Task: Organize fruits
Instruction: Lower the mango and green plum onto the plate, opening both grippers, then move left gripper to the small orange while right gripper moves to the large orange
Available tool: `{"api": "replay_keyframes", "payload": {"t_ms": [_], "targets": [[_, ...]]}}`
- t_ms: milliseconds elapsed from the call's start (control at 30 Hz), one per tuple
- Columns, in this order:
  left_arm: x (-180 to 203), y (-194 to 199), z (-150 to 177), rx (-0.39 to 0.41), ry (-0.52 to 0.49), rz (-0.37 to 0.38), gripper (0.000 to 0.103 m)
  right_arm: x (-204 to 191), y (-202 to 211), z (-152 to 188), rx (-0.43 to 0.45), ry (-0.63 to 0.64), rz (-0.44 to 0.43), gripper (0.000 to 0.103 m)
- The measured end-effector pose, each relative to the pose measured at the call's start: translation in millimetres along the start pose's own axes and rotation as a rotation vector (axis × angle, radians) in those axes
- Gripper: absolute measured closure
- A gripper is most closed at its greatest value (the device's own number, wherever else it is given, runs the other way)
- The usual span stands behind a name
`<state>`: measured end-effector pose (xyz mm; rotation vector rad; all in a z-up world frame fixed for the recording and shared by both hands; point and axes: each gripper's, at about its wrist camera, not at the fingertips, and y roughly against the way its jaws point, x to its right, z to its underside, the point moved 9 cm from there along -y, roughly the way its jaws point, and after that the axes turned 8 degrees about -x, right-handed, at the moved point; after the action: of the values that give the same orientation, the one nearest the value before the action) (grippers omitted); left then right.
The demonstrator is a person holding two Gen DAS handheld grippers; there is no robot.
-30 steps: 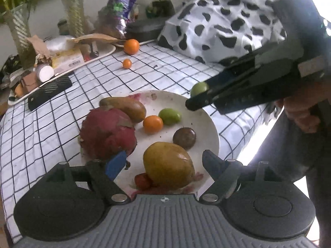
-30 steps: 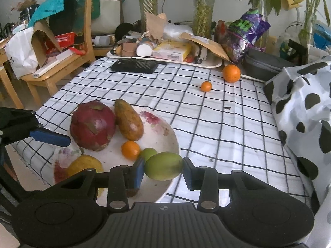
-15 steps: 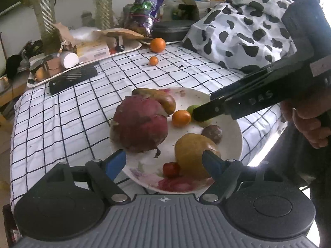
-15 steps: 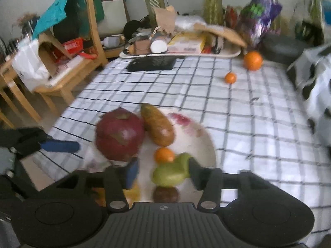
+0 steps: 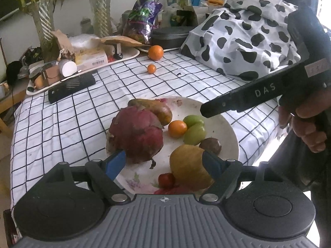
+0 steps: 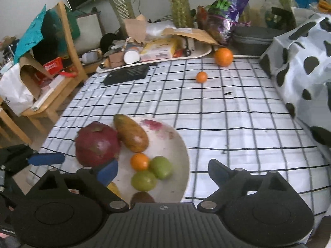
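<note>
- On the left, our left gripper hangs over the near rim of the round white floral plate. Its jaws stand apart and clamp nothing, though the yellow-brown round fruit and the small red fruit lie between its blue tips.
- The plate sits on the bench under a white cloth with a dark grid.
- On the plate's left side lies the big magenta dragon fruit, touching the long brown-green mango behind it.
- Toward the middle we see a small orange citrus, with two green oval fruits touching it and each other.
- A dark purple round fruit lies just beside them, near the plate's edge.
- Our right gripper hovers over the green pair. Its jaws are opening, far apart, and press on nothing; the green fruits lie on the plate between the tips.
- Far back to the right, a large orange and a tiny orange rest on the cloth, well apart from the plate.
- At the right edge lies a cow-print fabric heap.
</note>
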<state>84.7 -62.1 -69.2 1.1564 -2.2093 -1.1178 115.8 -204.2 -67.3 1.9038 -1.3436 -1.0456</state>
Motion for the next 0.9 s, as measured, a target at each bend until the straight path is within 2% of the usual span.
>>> {"api": "replay_keyframes", "payload": {"t_ms": [300, 500, 767, 900], "targets": [[5, 2, -8, 0.027, 0.010, -0.008, 0.023, 13, -1, 2, -0.006, 0.039, 0.115, 0.000], [4, 4, -14, 0.039, 0.018, -0.031, 0.023, 17, 1, 1, -0.003, 0.062, 0.145, 0.000], [5, 2, -24, 0.040, 0.024, -0.010, 0.023, 23, 5, 0, 0.012, 0.063, 0.168, 0.000], [3, 1, -31, 0.047, 0.018, -0.024, 0.023, 29, 6, -2, 0.022, 0.041, 0.181, 0.000]]}}
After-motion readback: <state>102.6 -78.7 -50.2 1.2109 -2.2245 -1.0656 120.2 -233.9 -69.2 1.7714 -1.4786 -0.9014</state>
